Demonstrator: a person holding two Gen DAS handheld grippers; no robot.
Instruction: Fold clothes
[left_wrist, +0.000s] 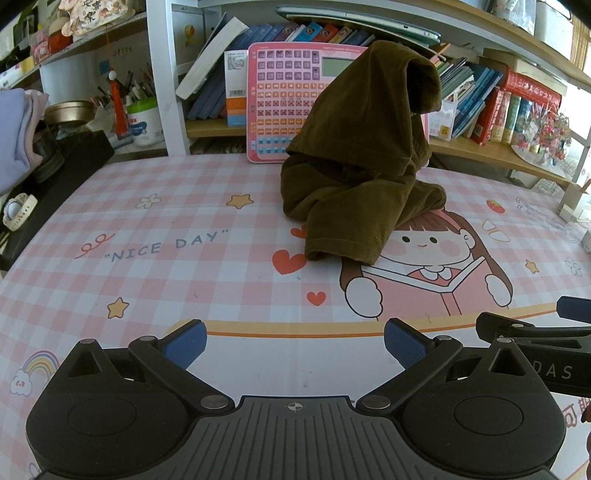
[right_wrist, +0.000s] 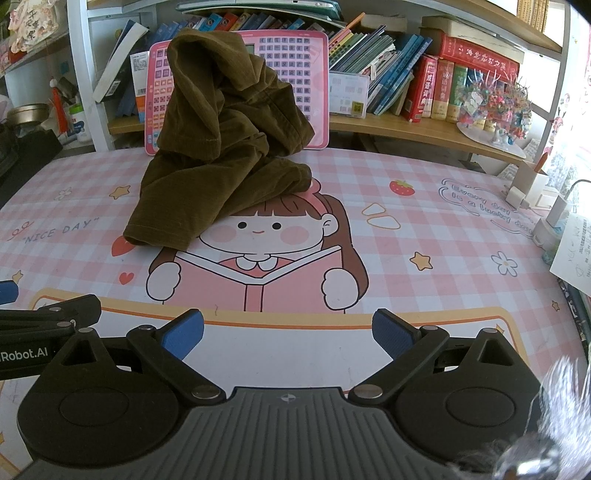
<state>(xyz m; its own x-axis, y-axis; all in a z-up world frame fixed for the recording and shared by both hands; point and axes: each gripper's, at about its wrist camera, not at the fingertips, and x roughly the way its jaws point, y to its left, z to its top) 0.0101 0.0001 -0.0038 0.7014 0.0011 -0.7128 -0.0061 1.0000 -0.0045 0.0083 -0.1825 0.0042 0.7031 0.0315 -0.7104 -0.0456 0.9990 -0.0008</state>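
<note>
Both your grippers, left (left_wrist: 295, 345) and right (right_wrist: 288, 334), gape empty; brown trousers (right_wrist: 221, 147) slump against the pink keyboard toy (right_wrist: 306, 74), which a careless tug may topple.

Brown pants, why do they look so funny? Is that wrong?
Yes. The brown pants sit in a crumpled heap, propped up against the pink keyboard toy instead of lying flat, one leg trailing onto the table mat.

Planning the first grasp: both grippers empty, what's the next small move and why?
Probably reach the left gripper forward to the hem of the brown garment. Both grippers are open and short of it; it sits heaped, leaning on the pink keyboard toy, hem end nearest.
</note>
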